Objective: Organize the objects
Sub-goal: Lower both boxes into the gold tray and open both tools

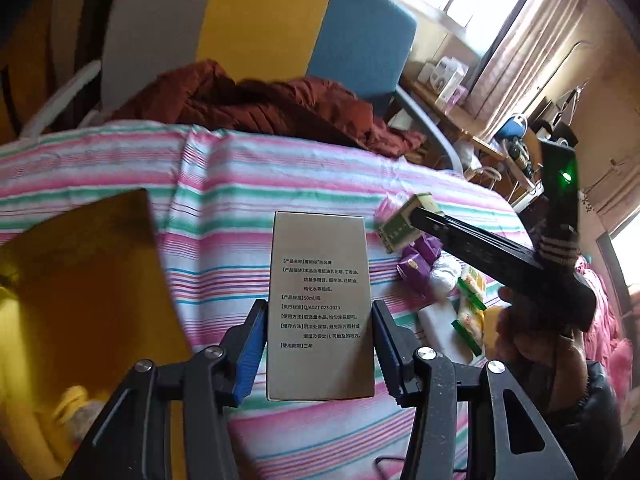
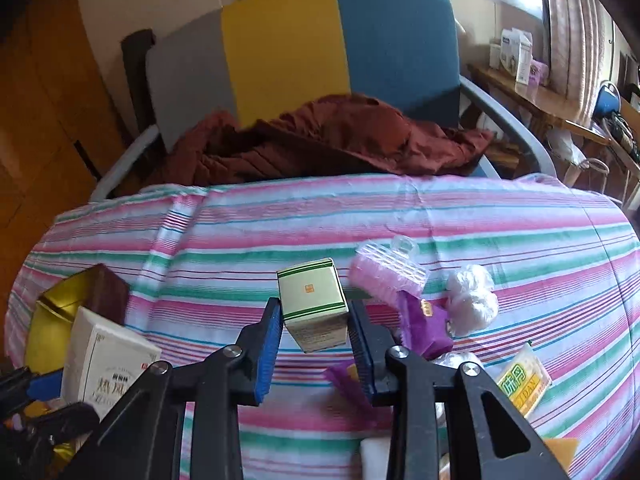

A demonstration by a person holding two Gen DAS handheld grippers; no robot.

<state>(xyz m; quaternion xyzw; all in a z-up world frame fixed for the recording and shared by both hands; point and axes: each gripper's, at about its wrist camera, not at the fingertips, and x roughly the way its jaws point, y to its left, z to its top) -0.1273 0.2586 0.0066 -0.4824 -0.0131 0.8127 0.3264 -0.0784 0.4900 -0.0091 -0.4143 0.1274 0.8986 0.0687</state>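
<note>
My left gripper (image 1: 319,330) is shut on a tall grey-white box (image 1: 319,304) with printed Chinese text, held above the striped cloth; that box also shows at the left of the right wrist view (image 2: 108,364). My right gripper (image 2: 314,320) is shut on a small cream box with green stripes (image 2: 314,308), lifted above the cloth; it also shows in the left wrist view (image 1: 402,222). A gold container (image 1: 76,280) lies at the left, also visible in the right wrist view (image 2: 52,320).
On the striped cloth (image 2: 240,240) lie a pink ribbed bottle (image 2: 386,274), a purple packet (image 2: 426,326), a white plastic bundle (image 2: 472,300) and a yellow-green snack pack (image 2: 524,380). A red-brown garment (image 2: 320,140) lies on the chair (image 2: 400,40) behind.
</note>
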